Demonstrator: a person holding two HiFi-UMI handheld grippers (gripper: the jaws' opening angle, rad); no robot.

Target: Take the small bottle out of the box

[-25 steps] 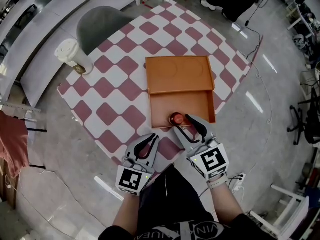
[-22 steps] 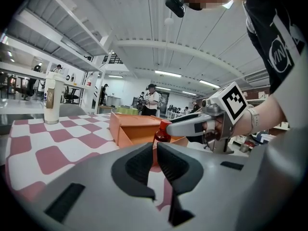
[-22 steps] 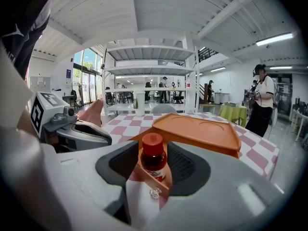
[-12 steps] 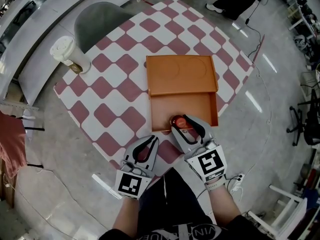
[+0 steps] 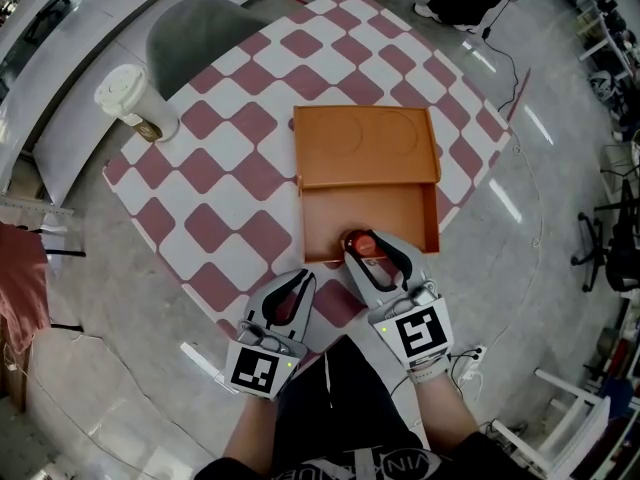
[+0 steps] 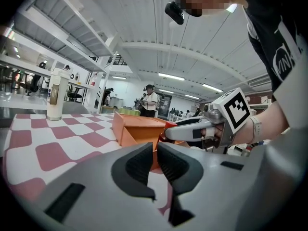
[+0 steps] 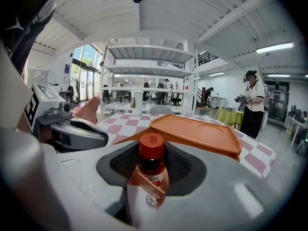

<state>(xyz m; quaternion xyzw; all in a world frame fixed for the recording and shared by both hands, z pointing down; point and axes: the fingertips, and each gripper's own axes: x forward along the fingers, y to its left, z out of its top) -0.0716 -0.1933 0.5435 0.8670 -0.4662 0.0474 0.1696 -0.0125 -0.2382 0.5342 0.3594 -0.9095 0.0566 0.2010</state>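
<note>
**A:** Start closest in. What does the right gripper have?

**B:** Nothing gripped. The small bottle, red-capped and upright, stands between its jaws. They have just been closing a little but are wide apart. In the right gripper view some dark pad shows on either side of the cap, so the pads do not press on it.

**A:** And where is the bottle in the box?

**B:** Inside the box, right at the edge nearest that gripper. An orange edge of the box crosses in front of the bottle's lower part in the right gripper view.

**A:** The left gripper?

**B:** The left gripper is just to the left of the right one, short of the box and over the near corner of the table. Its jaws are brought together with nothing between them, and its own view shows the dark pads meeting.

**A:** Further ahead?

**B:** Past the bottle the box floor is bare. Beyond that the lid lies open and flat, joined along the box's far side. Everything sits on a red-and-white checked table.

**A:** Anything beyond?

**B:** Well ahead and to the left of the left gripper, a paper cup with a white lid stands upright near the table's edge, well apart from the box. Farther still, ahead and to the right of the right gripper, a person stands beyond the table.
</note>
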